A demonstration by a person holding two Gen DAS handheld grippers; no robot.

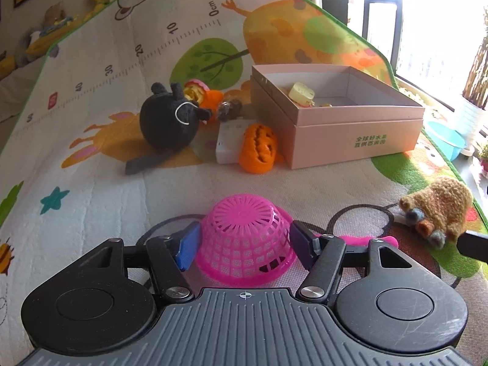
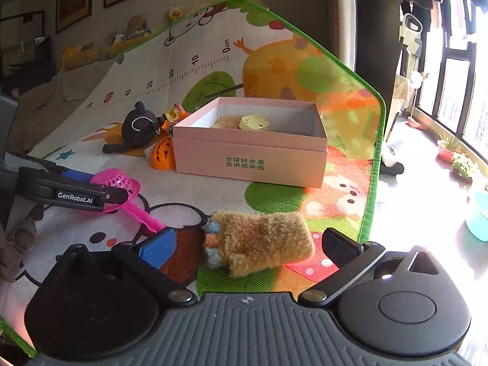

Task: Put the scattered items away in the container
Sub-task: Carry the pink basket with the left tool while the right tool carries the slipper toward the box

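Two pickups are starting at once. Pink scoop (image 1: 244,238) lies upside down on the mat (image 1: 100,213), between the open jaws of the left gripper (image 1: 242,244); closing comes next. Brown plush (image 2: 259,241) lies between the wide-open jaws of the right gripper (image 2: 250,247). Both must go into the box (image 1: 350,128), well apart.

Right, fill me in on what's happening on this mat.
A person is tidying toys into the pink box with two handheld grippers. The left gripper is open around the upturned pink strainer, not yet closed on it. The right gripper is open around the brown knitted toy. A pale yellow toy already lies in the box. The black plush, orange pumpkin and white block lie on the mat beside the box.
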